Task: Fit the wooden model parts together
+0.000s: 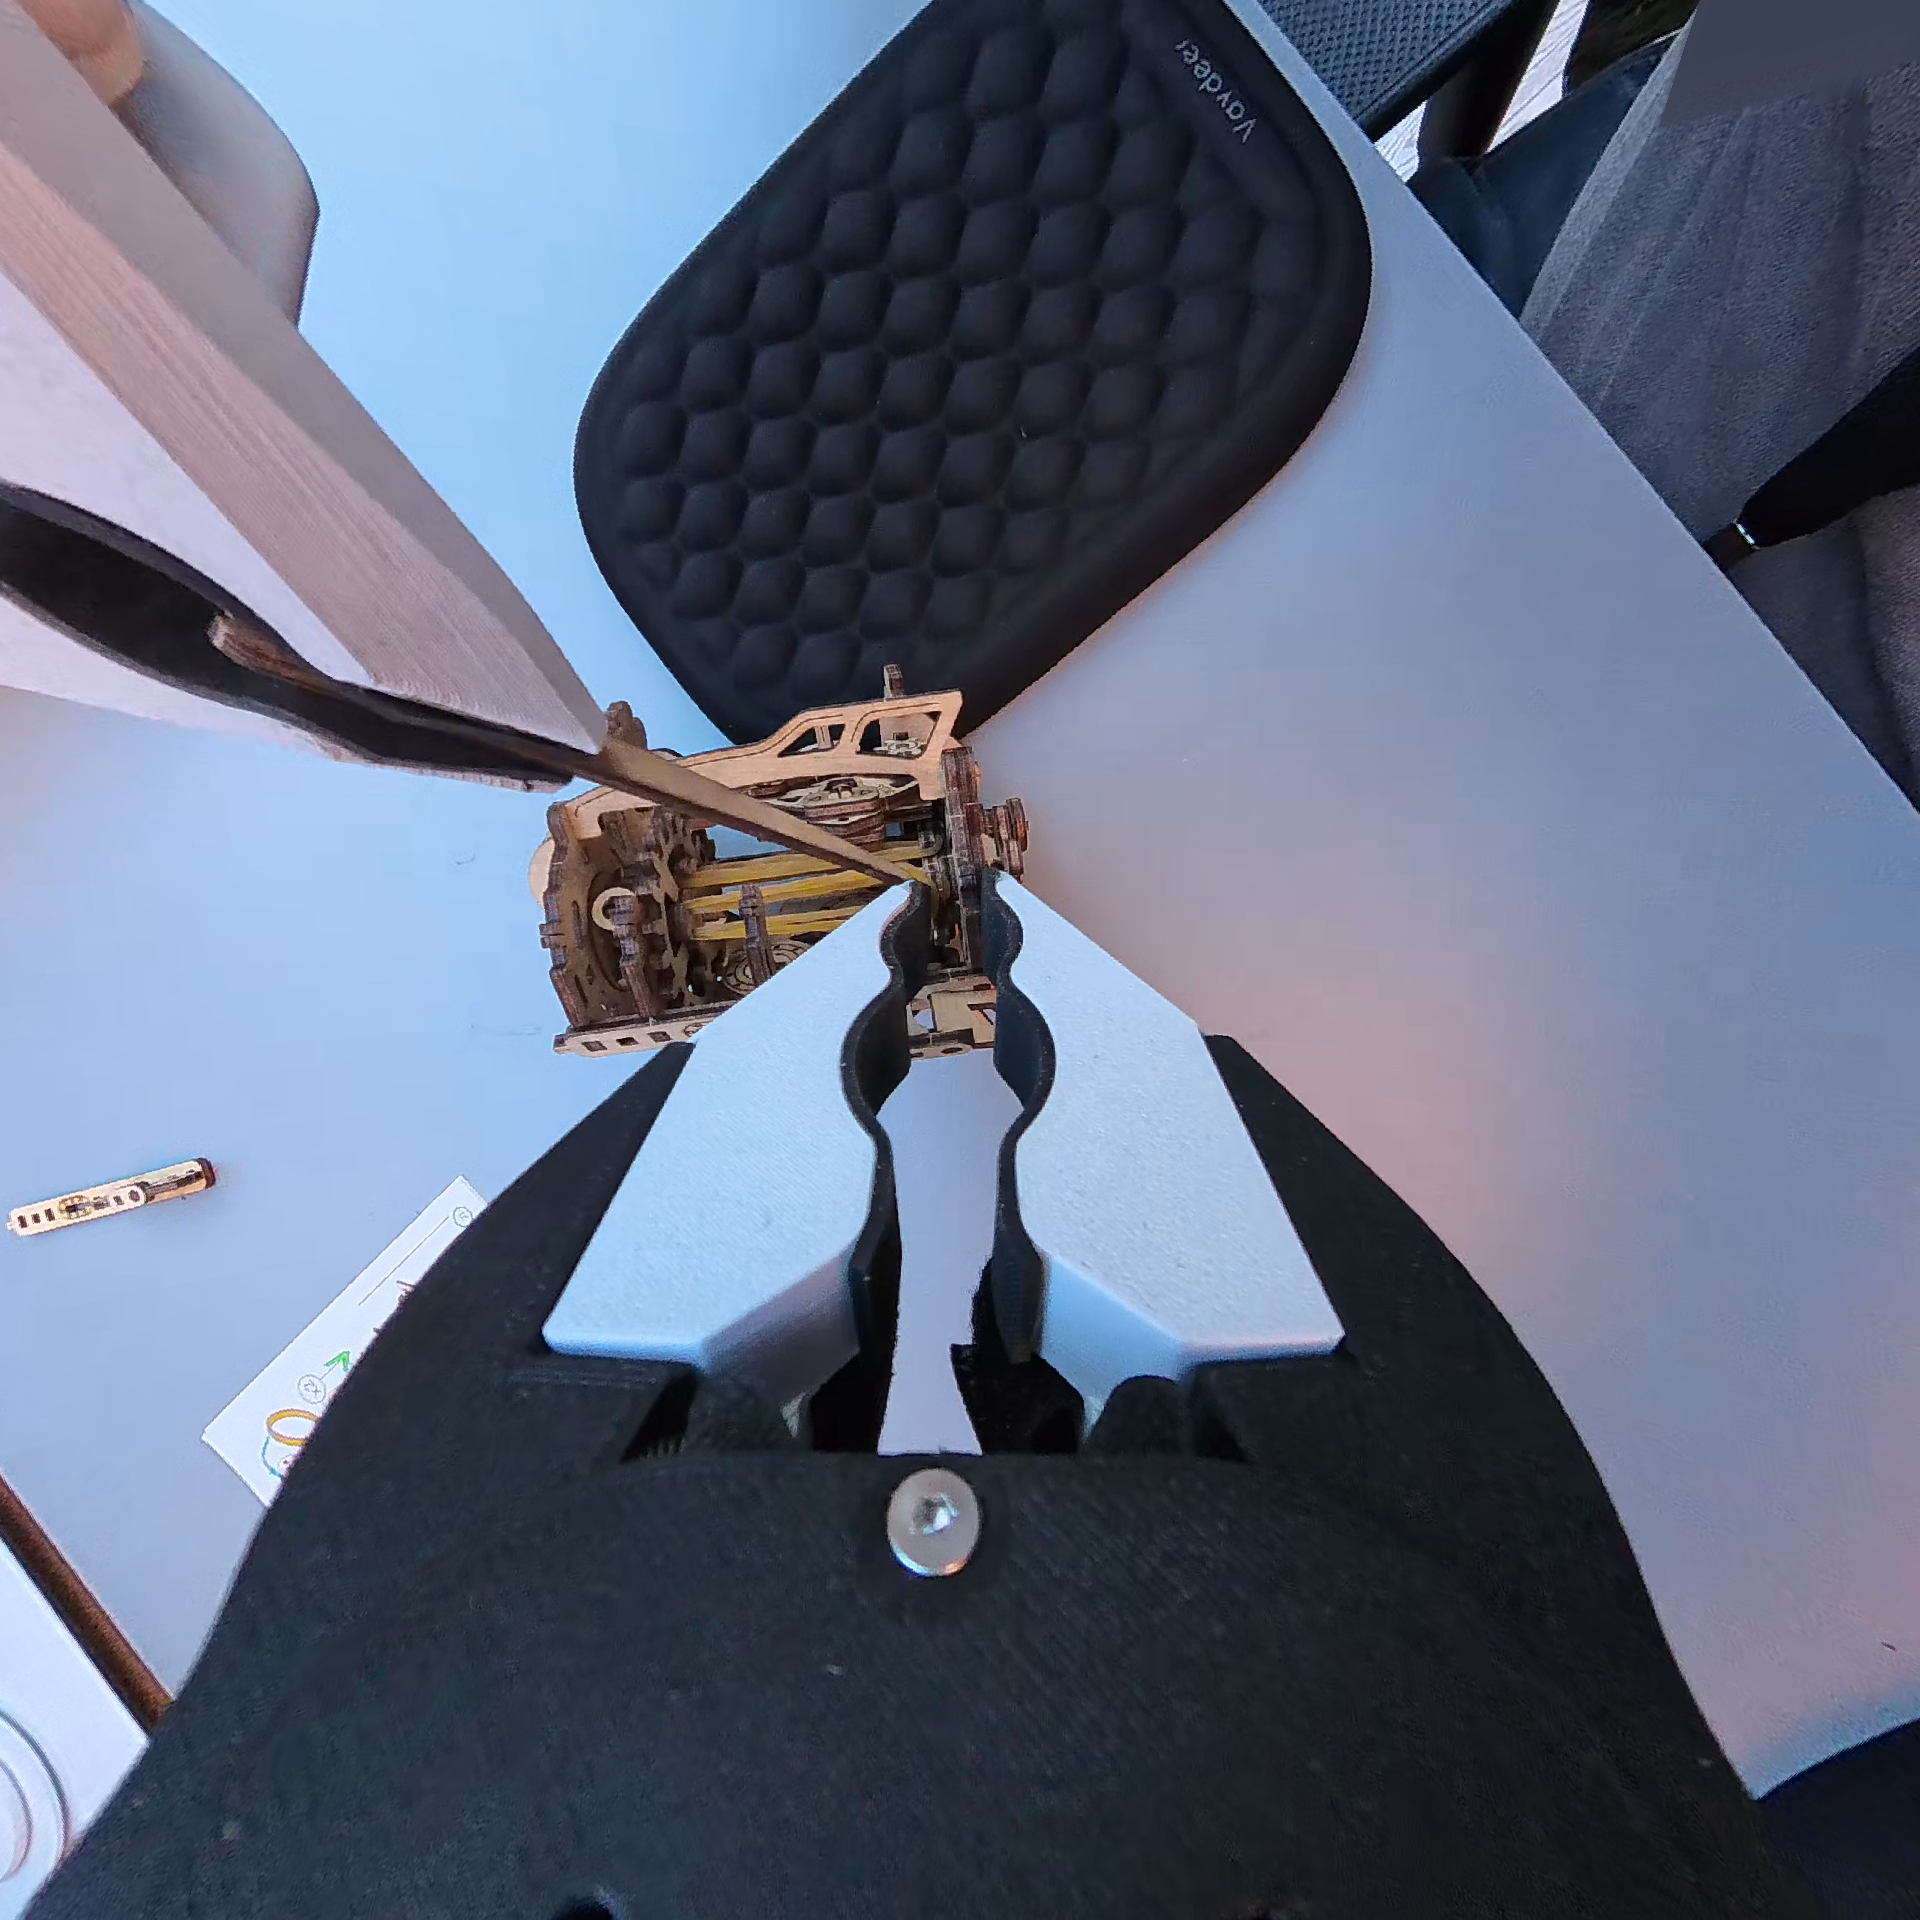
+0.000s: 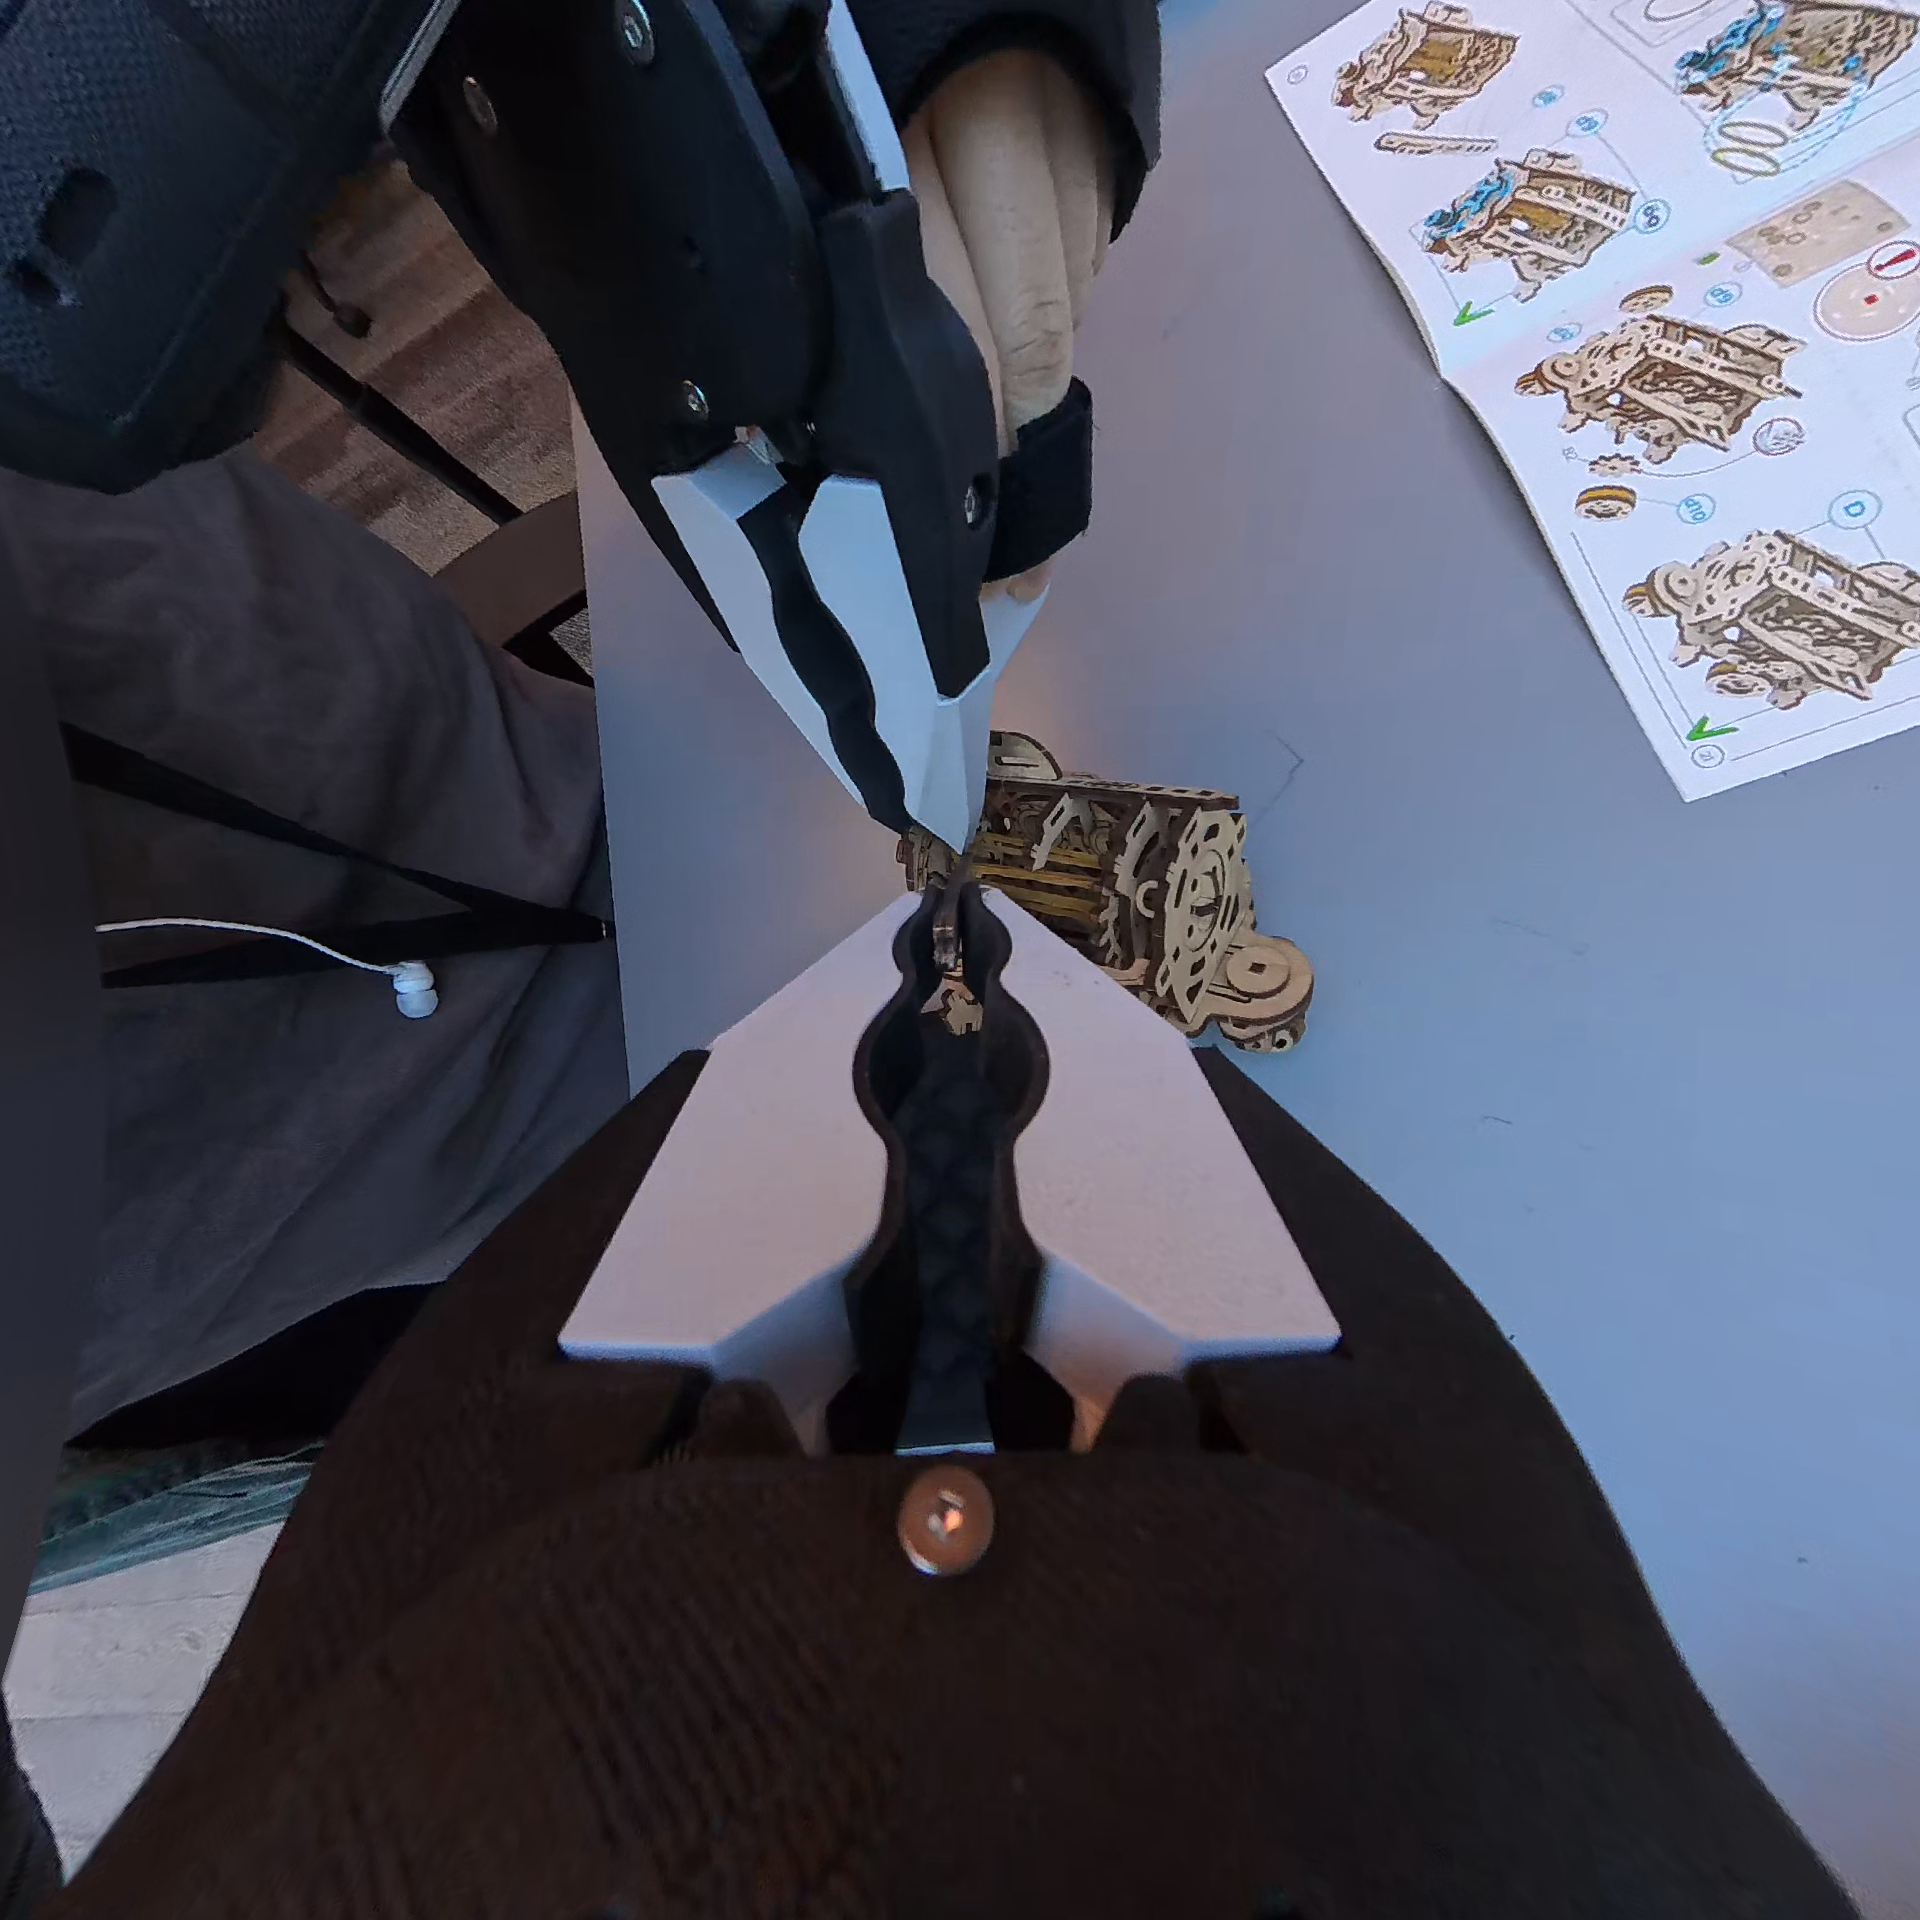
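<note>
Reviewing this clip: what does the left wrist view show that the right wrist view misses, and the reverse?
Only the left wrist view shows the black cushion and a loose wooden strip on the table. Only the right wrist view shows the open instruction pages and the person's hand holding the left tool. Both show the wooden model and the right tool shut on a thin wooden part.
</note>
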{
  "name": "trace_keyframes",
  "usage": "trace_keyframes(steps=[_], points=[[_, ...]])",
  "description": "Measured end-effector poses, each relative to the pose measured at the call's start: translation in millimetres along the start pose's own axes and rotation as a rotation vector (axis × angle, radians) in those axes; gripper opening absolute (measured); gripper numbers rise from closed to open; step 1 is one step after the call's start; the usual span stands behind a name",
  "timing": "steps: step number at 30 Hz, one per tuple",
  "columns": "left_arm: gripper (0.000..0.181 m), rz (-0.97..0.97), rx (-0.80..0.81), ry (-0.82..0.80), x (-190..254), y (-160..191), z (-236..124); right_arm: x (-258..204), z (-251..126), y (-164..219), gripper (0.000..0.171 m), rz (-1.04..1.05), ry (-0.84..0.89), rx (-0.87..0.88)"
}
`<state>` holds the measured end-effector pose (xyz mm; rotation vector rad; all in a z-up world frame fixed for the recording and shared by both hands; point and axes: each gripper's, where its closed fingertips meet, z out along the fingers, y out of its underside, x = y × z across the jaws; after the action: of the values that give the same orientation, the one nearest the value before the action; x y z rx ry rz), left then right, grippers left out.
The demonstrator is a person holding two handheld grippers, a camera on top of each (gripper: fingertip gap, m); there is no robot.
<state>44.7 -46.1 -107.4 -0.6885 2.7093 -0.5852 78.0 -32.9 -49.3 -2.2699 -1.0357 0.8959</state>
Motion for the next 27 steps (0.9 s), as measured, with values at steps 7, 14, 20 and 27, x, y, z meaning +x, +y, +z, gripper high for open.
trace_keyframes(steps=[7,14,20,27], points=[[0.007,0.000,0.004,0.001,0.3,-0.1,0.0,-2.3,0.2,0.0,0.001,-0.035,0.005,-0.005],[0.007,0.000,0.003,0.002,0.1,0.1,0.0,-4.4,0.7,-1.0,0.001,-0.080,0.013,-0.020],[0.007,0.000,0.005,0.001,0.3,0.2,0.0,-7.4,1.3,-1.3,0.001,-0.115,0.038,-0.033],[0.007,0.002,0.004,-0.001,0.6,0.4,0.0,-10.2,2.3,-2.4,0.001,-0.160,0.071,-0.052]])
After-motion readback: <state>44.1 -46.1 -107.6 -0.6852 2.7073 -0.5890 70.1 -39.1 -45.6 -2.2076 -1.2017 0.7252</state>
